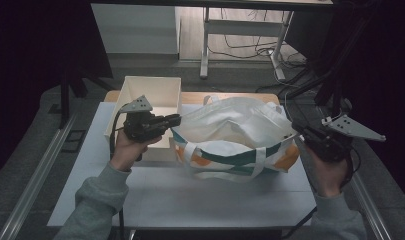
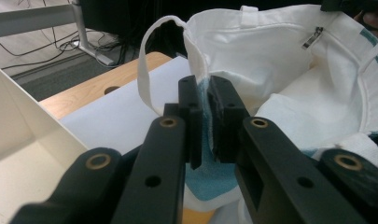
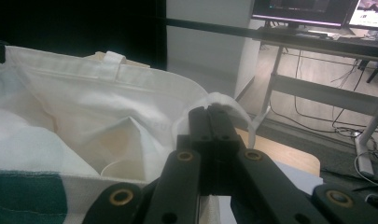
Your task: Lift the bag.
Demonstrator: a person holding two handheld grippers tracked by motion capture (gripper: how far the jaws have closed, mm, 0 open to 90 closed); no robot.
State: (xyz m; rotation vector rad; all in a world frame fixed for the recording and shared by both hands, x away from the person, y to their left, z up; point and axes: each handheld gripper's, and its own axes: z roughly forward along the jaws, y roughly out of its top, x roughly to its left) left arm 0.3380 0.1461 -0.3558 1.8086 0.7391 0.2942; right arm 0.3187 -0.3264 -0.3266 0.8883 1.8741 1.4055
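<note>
A white tote bag (image 1: pixel 235 132) with green and orange patches stands open in the middle of the white table (image 1: pixel 190 195). My left gripper (image 1: pixel 176 118) is shut on the bag's left rim. In the left gripper view the jaws (image 2: pixel 206 93) pinch the rim fabric, with the bag's white lining (image 2: pixel 280 60) and a metal zip pull (image 2: pixel 313 37) beyond. My right gripper (image 1: pixel 295 128) is shut on the bag's right rim. The right gripper view has its jaws (image 3: pixel 214 114) closed on the rim by a strap, and the bag's inside (image 3: pixel 98 121) lies to the left.
An open white box (image 1: pixel 155 92) stands at the back left, right behind my left gripper, and also rises at the left of the left gripper view (image 2: pixel 18 140). Beyond the table are a desk's legs (image 1: pixel 205 50), floor cables (image 1: pixel 250 50) and monitors (image 3: pixel 298 9).
</note>
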